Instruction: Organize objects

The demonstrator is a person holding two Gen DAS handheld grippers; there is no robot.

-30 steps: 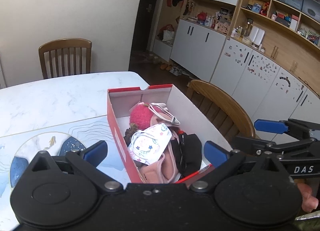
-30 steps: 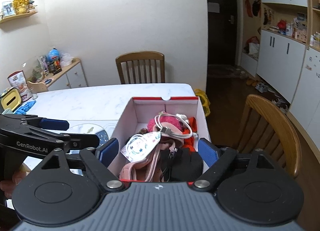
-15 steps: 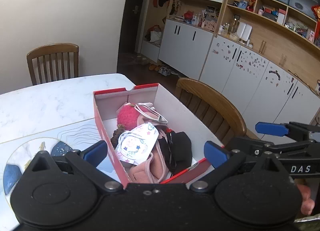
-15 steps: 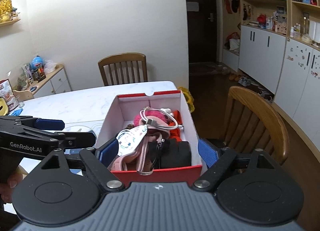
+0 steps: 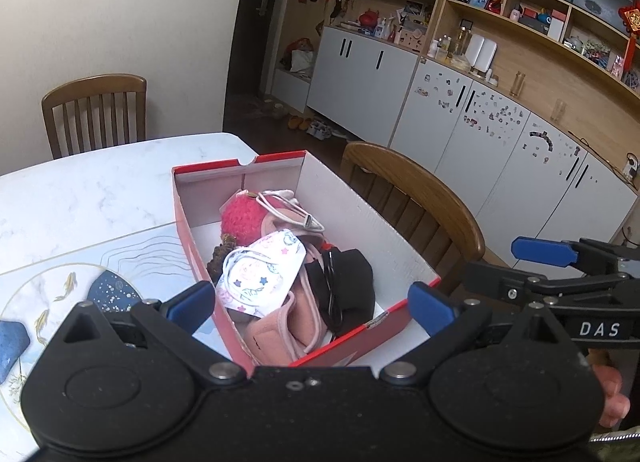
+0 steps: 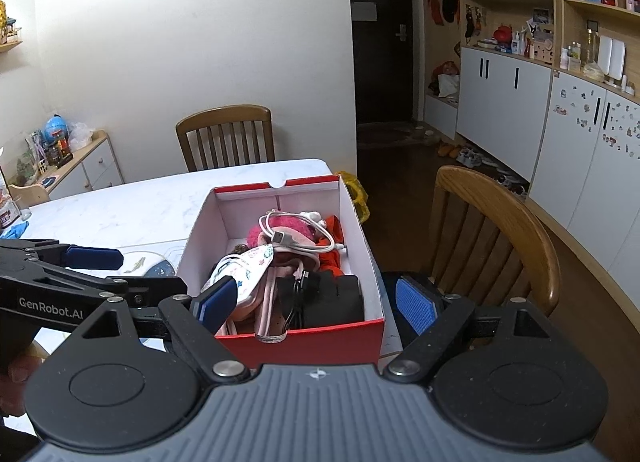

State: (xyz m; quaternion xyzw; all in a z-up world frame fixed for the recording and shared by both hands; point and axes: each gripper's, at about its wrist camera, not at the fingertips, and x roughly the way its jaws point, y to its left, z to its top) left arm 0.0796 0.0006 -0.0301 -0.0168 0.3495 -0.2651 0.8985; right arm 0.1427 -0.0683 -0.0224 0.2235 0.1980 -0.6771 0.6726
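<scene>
A red shoebox (image 5: 240, 166) with a white inside stands on the marble table, near its right edge. It holds a star-printed face mask (image 5: 260, 274), a pink fuzzy hat (image 5: 240, 218), a white cable (image 6: 296, 236), a black pouch (image 6: 332, 298) and pink cloth. My left gripper (image 5: 312, 308) is open in front of the box's near left corner, with nothing between its fingers. My right gripper (image 6: 316, 302) is open too and faces the box's near red wall (image 6: 300, 338). Each gripper shows at the edge of the other's view; they flank the box's near end.
A wooden chair (image 6: 500, 222) stands close to the right of the box, and another (image 6: 226, 134) at the table's far side. A placemat (image 5: 80, 282) with blue shapes lies left of the box. White cabinets and shelves line the right wall.
Both views have tilted and drawn back a little, so the box's near red wall now shows in the right wrist view. Both grippers keep the same wide opening; the box's contents lie as before.
</scene>
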